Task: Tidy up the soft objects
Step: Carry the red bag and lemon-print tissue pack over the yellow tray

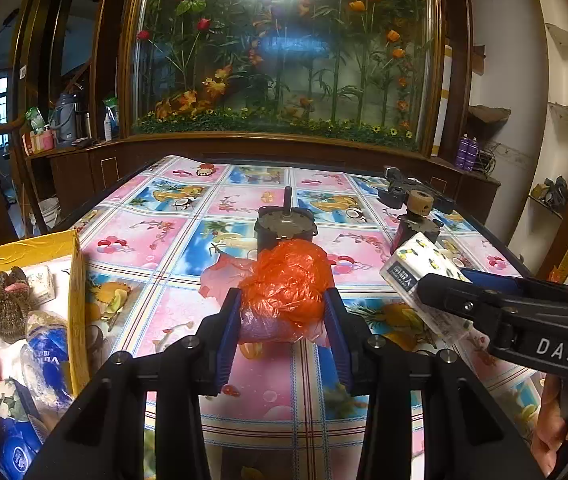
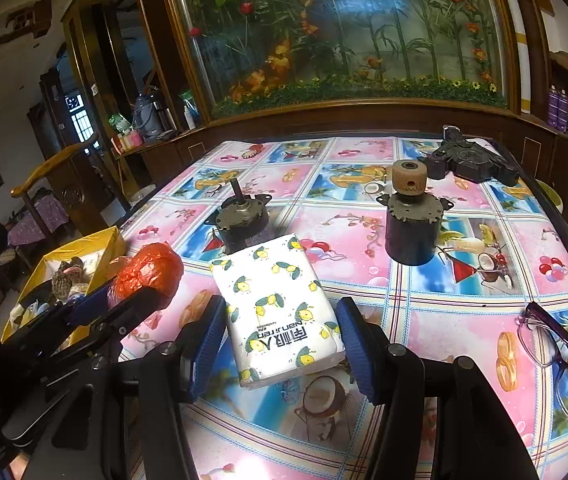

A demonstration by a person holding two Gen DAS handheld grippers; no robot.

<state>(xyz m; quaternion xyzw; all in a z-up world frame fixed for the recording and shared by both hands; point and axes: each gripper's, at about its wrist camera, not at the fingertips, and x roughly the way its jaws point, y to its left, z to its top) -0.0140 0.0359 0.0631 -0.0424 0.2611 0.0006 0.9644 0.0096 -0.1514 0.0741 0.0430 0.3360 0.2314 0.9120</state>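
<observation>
Straddling a crumpled orange plastic bag [image 1: 288, 280], the left claw [image 1: 284, 316] has both pads against its crinkled sides, apparently gripping it. The right claw [image 2: 279, 344] stands open around a soft lemon-print tissue pack [image 2: 279, 312], long axis along the fingers. A yellow box [image 1: 73, 280] lies left on the counter [image 2: 464, 312].

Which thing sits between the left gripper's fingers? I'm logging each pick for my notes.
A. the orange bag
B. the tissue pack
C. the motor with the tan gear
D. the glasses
A: in the left wrist view the orange bag bulges between the left gripper fingers; the tissue pack lies between the right gripper's.
</observation>
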